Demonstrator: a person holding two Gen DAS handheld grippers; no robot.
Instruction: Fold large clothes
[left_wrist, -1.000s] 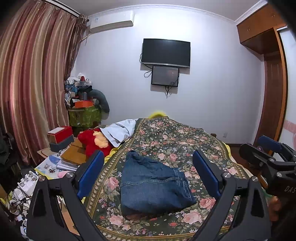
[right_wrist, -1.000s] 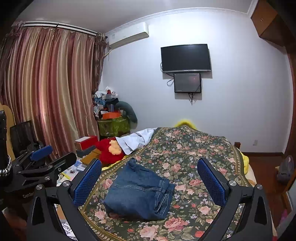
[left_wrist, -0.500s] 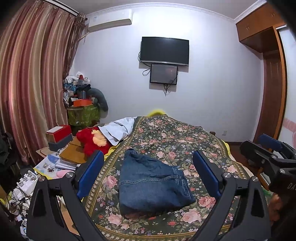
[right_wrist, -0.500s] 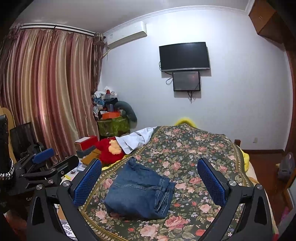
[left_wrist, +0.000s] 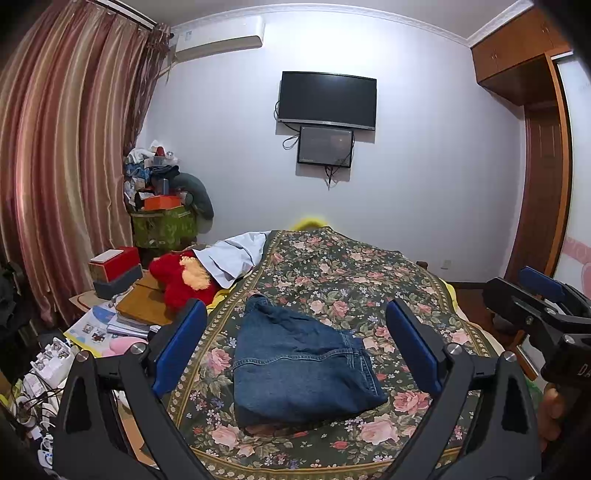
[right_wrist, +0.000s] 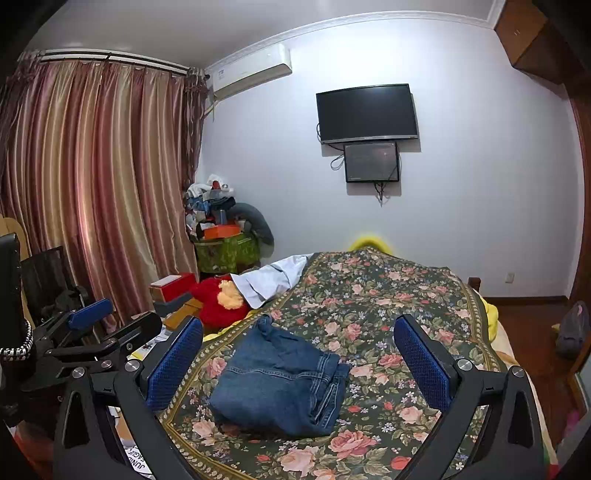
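Observation:
A pair of blue jeans (left_wrist: 299, 365) lies folded into a compact bundle on the floral bedspread (left_wrist: 351, 280); it also shows in the right wrist view (right_wrist: 280, 384). My left gripper (left_wrist: 297, 347) is open and empty, held above and in front of the jeans, apart from them. My right gripper (right_wrist: 299, 358) is open and empty, also held back from the jeans. The right gripper shows at the right edge of the left wrist view (left_wrist: 543, 310). The left gripper shows at the left of the right wrist view (right_wrist: 88, 332).
A red plush toy (left_wrist: 181, 277) and a pale cloth (left_wrist: 236, 254) lie at the bed's left side. Boxes, books and papers (left_wrist: 122, 295) crowd the floor on the left. Curtains (left_wrist: 66, 166) hang left; a wardrobe (left_wrist: 539, 184) stands right.
Both views have shifted very slightly; the jeans lie unchanged on the bed and both grippers stay open.

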